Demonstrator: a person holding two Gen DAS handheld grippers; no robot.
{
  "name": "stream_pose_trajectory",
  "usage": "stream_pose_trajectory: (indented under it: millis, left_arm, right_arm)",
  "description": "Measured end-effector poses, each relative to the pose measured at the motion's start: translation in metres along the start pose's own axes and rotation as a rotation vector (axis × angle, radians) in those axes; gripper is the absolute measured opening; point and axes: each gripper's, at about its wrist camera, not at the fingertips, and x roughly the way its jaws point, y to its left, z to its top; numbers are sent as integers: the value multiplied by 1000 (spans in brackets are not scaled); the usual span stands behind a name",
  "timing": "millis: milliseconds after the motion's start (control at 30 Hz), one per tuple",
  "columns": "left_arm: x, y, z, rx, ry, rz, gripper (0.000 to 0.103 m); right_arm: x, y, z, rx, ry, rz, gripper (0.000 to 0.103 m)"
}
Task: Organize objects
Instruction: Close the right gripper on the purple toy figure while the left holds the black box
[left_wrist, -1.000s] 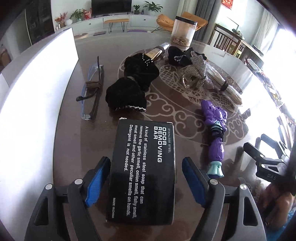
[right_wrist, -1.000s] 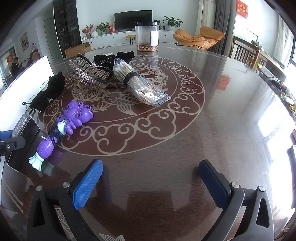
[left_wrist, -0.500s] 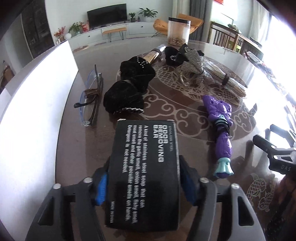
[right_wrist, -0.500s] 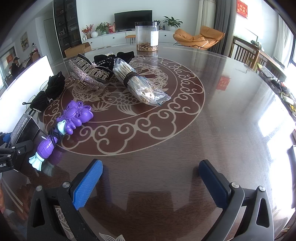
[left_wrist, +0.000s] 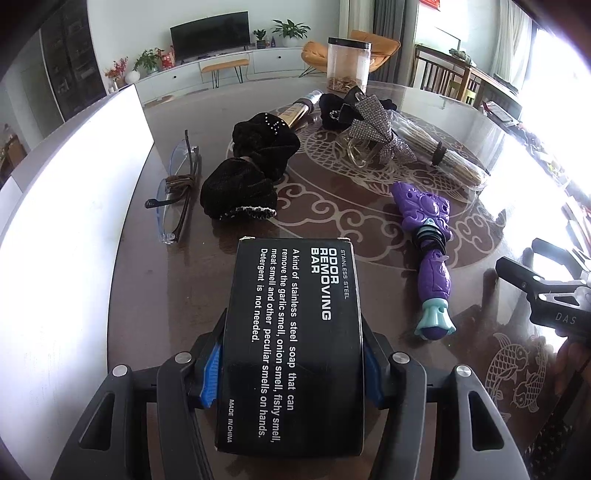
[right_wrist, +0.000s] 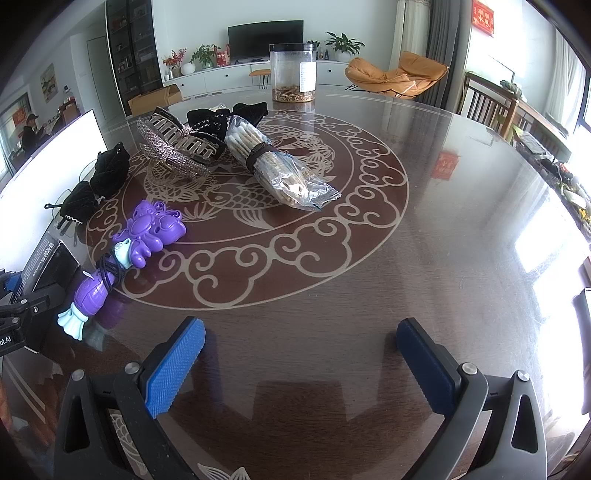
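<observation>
Box (left_wrist: 291, 343) sits clamped between left claw (left_wrist: 291, 369) pads above table (left_wrist: 155, 295).

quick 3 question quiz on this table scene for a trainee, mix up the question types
1. True or false: the left gripper is shut on the black box.
2. Which lies nearest that box? A) purple toy B) clear jar C) cotton swab bag
3. Fill in: the right gripper is ____, with only bare table between its pads.

Key: 1 true; 2 A; 3 open
</observation>
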Motion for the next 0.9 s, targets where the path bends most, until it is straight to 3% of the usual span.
stream_pose_trajectory:
  millis: [567,633,667,800,900]
  left_arm:
    - [-8,-2,-14,18,-9,-16,59]
    - [-10,-2,-17,20,-10,-18,59]
    - [-11,-2,-18,21,-13,-19,59]
    - [-14,-2,-26,24,-17,-21,59]
    - [-17,-1,-30,18,-18,-21,59]
  right_arm:
    - [-2,-1,1,-3,5,2,103]
    - [-5,-2,5,-25,82,19,103]
    - [-8,-1,11,4,117,30,103]
    - [-33,23,36,108,79,172,103]
    - [-19,63,58,132,175,235,102]
